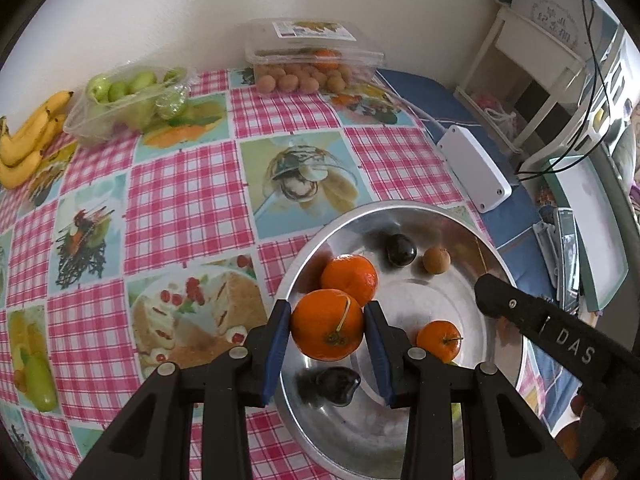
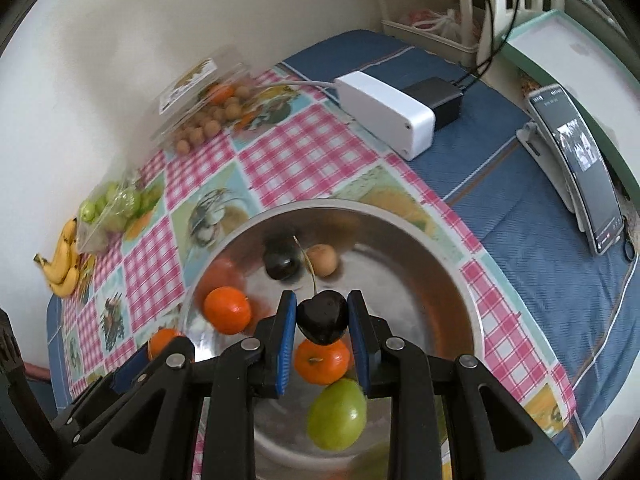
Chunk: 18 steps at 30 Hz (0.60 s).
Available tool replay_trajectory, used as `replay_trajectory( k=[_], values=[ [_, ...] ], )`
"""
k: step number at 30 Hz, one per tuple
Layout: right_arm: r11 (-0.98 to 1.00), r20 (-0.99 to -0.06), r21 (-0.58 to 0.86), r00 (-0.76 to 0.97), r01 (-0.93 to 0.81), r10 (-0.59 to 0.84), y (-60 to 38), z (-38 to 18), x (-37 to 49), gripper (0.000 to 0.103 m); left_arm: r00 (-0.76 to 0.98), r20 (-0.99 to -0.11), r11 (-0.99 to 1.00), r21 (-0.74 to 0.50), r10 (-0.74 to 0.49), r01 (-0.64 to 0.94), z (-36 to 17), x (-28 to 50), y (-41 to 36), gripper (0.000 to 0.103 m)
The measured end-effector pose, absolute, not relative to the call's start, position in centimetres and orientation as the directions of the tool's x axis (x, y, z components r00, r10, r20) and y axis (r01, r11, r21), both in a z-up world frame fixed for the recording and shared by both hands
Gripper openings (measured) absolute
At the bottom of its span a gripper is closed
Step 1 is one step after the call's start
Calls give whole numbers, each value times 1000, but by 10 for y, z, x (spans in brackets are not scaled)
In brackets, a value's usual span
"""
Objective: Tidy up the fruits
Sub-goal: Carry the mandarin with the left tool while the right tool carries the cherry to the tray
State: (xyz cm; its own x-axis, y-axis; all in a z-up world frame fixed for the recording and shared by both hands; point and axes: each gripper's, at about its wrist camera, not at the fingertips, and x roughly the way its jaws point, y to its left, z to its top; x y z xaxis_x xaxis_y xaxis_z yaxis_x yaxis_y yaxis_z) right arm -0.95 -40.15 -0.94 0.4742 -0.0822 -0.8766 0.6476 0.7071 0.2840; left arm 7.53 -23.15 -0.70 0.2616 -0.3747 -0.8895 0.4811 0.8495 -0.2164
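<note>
My left gripper (image 1: 327,326) is shut on an orange tangerine (image 1: 327,325) and holds it above the near side of a metal bowl (image 1: 404,210). In the bowl lie another tangerine (image 1: 350,278), a small tangerine (image 1: 439,340), a dark cherry (image 1: 400,249), a brown longan (image 1: 437,260) and a dark cherry (image 1: 334,388) under the held fruit. My right gripper (image 2: 322,314) is shut on a dark cherry (image 2: 323,316) with a long stem, above the bowl (image 2: 452,264). Below it lie a tangerine (image 2: 322,362) and a green apple (image 2: 337,416). The right gripper's finger shows in the left wrist view (image 1: 520,312).
On the checked tablecloth (image 1: 188,184) at the back stand a clear box of longans (image 1: 308,66), a clear tray of green apples (image 1: 128,98) and bananas (image 1: 30,136). A white box (image 1: 474,168) lies right of the bowl. A phone on a stand (image 2: 576,168) is at the right.
</note>
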Motion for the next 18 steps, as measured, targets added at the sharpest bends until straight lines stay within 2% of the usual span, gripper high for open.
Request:
replay_trajectory(
  k=[18],
  values=[
    [664,-917,250,393,705,-72,-415,-34,-14,27,212,-909,826,-203,-359,526,-25,65,-252,40]
  ],
)
